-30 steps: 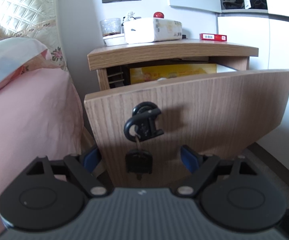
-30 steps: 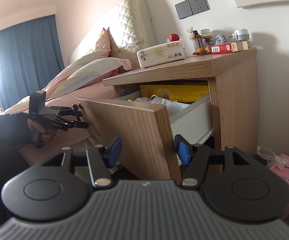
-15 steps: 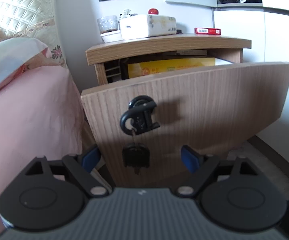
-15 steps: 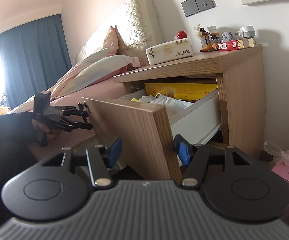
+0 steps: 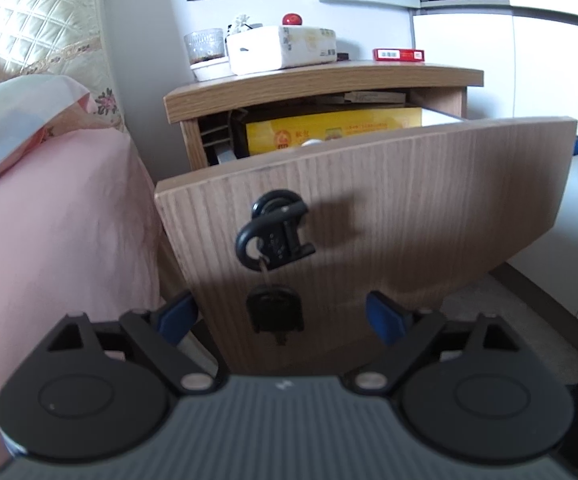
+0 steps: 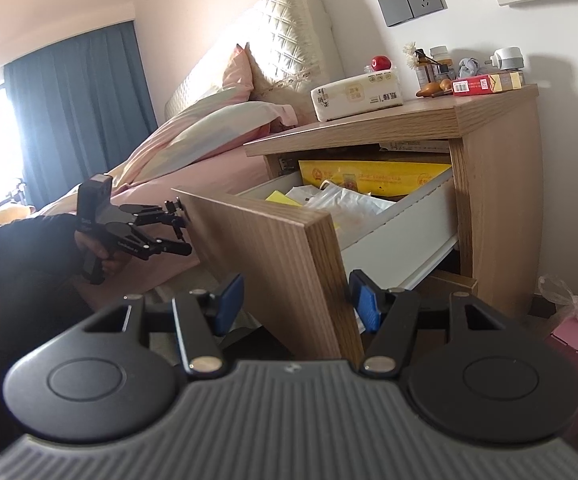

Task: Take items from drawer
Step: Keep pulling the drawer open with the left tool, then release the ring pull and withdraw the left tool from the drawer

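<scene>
Curved wood-veneer drawer front (image 5: 389, 184) of the wooden bedside cabinet (image 6: 493, 184) is standing pulled out, drawer open; landmark = that front.

Contents are sitting behind the front, inside the white-walled drawer box: crumpled clear plastic bags (image 6: 341, 200), a yellow paper sheet (image 6: 279, 197), and a flat yellow printed box (image 6: 373, 172) leaning at the back, its long axis running parallel to the front.

Left gripper (image 5: 281, 316) is facing the front square-on, low, just below the black key hanging from the lock (image 5: 275, 236); jaws spread wide, gripping nothing.

Right gripper (image 6: 295, 300) is sitting at the front's right end, its blue pads straddling the end edge without touching; jaws apart, empty.

Key relation: items are lying above and beyond the front from both grippers. The right gripper is looking nearer, with an open line over the side wall. The left is blocked by the panel and would need to rise over its top edge.
</scene>
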Available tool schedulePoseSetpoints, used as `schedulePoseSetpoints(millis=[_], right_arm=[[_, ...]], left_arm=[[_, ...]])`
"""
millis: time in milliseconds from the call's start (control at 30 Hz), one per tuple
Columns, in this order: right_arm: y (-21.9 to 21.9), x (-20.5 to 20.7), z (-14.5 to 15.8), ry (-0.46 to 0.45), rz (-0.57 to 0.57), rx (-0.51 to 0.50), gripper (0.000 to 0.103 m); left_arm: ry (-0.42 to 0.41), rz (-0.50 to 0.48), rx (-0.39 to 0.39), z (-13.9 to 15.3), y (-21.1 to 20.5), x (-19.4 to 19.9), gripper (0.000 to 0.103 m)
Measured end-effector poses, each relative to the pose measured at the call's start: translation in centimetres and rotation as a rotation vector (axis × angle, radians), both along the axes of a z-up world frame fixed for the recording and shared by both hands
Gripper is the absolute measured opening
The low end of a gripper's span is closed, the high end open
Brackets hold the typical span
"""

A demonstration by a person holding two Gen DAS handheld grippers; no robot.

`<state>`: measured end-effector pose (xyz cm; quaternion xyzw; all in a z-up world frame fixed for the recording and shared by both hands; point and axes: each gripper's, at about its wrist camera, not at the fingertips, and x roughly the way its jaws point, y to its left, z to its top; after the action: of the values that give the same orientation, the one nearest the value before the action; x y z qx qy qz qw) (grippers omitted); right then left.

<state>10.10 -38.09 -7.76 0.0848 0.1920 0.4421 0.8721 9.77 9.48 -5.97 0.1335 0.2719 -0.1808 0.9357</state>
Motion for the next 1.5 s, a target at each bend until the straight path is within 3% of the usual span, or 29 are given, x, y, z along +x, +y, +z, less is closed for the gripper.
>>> schedulePoseSetpoints(millis=[633,1033,1300,1500], right_arm=[[0.6,-1.6,0.2,-0.002,0.011,-0.018,0.061],[1.2,-3.5,0.7,-0.026,-0.129,-0.09,0.061],[0.6,-6.1,2.6,-0.07,-0.21,-0.049,0.062],[1.9,-7.6,4.1,-0.089,-0.301,-0.034,0.062]], left_arm=[[0.022,-0.038,-0.012,1.1,1.1,-2.8,0.09],[-0.025,-0.026,-0.045,2.6,1.3,-3.9,0.091],[-0.104,-0.014,-0.09,5.0,0.8,-5.3,0.094],[-0.135,0.019,-0.082,6.2,0.1,-5.3,0.095]])
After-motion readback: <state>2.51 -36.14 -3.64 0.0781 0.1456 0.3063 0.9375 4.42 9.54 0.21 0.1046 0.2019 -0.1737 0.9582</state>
